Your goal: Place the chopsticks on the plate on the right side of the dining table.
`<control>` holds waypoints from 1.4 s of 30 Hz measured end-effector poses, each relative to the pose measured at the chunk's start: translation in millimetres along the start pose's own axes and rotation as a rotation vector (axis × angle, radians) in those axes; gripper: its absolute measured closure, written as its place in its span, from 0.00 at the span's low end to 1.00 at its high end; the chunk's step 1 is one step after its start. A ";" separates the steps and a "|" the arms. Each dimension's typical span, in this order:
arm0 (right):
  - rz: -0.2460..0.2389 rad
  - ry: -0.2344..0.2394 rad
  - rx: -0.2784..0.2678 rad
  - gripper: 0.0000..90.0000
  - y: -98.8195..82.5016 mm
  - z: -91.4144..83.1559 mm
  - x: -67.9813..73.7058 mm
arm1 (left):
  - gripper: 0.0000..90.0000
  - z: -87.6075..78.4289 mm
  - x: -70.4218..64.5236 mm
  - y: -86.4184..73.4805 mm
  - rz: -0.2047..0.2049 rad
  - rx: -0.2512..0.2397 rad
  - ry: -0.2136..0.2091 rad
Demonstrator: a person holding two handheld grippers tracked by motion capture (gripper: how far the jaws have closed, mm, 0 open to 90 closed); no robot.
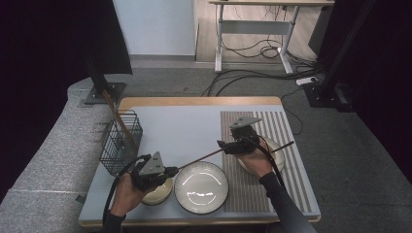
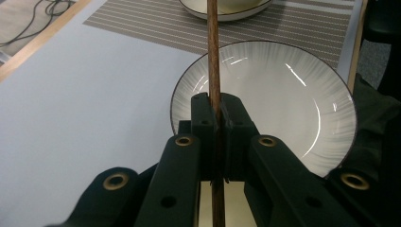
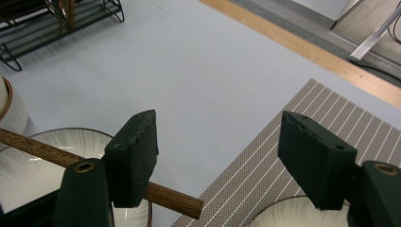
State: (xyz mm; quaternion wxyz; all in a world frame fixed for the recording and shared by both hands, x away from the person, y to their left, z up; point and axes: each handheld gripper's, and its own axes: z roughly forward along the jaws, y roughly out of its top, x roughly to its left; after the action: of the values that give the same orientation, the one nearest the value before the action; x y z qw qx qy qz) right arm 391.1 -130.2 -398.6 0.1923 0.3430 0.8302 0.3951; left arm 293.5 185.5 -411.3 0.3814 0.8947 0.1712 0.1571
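Note:
My left gripper (image 1: pixel 173 170) (image 2: pixel 215 106) is shut on a brown wooden chopstick (image 1: pixel 201 158) (image 2: pixel 212 47), which slants up to the right over a white dark-rimmed plate (image 1: pixel 200 194) (image 2: pixel 283 94). The chopstick's far end (image 3: pixel 172 199) lies low under my right gripper (image 1: pixel 225 145) (image 3: pixel 222 151), just inside the left jaw. That gripper is open, its pads clear of the wood, and it hangs over the edge of the striped placemat (image 1: pixel 286 131) (image 3: pixel 283 118).
A cream bowl (image 1: pixel 278 148) (image 2: pixel 227 7) sits on the placemat under the right hand, with a second dark stick (image 1: pixel 284 145) across its rim. A smaller bowl (image 1: pixel 158 194) sits under my left hand. A black wire basket (image 1: pixel 120 141) (image 3: pixel 56 19) holding sticks stands at the table's left.

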 end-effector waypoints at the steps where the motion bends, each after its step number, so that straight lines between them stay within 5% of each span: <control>1: -0.003 0.001 0.008 0.32 -0.6 1.3 0.6 | 0.95 0.2 -0.2 -0.9 -0.001 0.003 -0.003; 13: -0.035 0.085 -0.011 0.33 -1.7 -25.7 -3.5 | 0.96 -1.6 2.5 -12.0 -0.021 0.009 -0.042; 23: -0.156 0.232 0.066 0.36 -5.5 -27.8 11.5 | 0.96 1.2 1.8 -11.3 -0.007 0.019 -0.079; 29: -0.267 0.271 0.124 0.39 -4.7 -19.8 24.0 | 0.95 0.3 0.8 -11.1 0.005 0.014 -0.105; 42: -0.389 0.351 0.204 0.68 -4.4 -11.6 37.3 | 0.95 0.5 0.2 -10.3 0.033 0.026 -0.136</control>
State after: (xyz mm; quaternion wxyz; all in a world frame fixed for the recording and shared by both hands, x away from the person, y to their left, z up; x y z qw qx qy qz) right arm 356.7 -111.4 -396.7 0.0822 0.1210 0.9366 0.3184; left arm 292.0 192.0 -419.2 0.3777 0.9110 0.1321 0.0998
